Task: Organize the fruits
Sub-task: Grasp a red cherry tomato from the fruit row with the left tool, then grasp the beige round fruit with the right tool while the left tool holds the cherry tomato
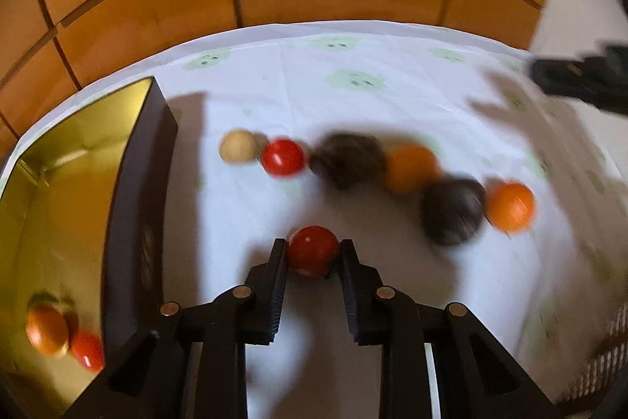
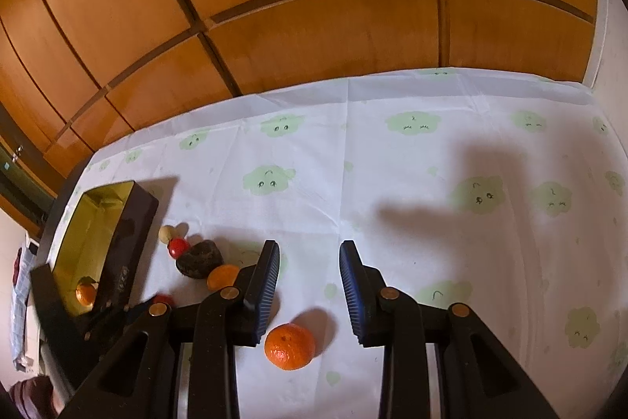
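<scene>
The left gripper (image 1: 313, 253) clamps a red fruit (image 1: 313, 256) beside the gold-lined box (image 1: 133, 222), which holds two fruits. Six fruits line the tablecloth (image 2: 392, 183), whose far edge meets a wood panel wall (image 2: 314, 6). The right gripper (image 2: 310, 285) hangs unclenched above an orange (image 2: 289, 346), with wide bare cloth rightward.

3 red fruits (image 1: 313, 254), 3 orange (image 1: 510, 207), 2 dark (image 1: 451, 213), 1 beige (image 1: 238, 147), 1 box (image 1: 137, 222).
</scene>
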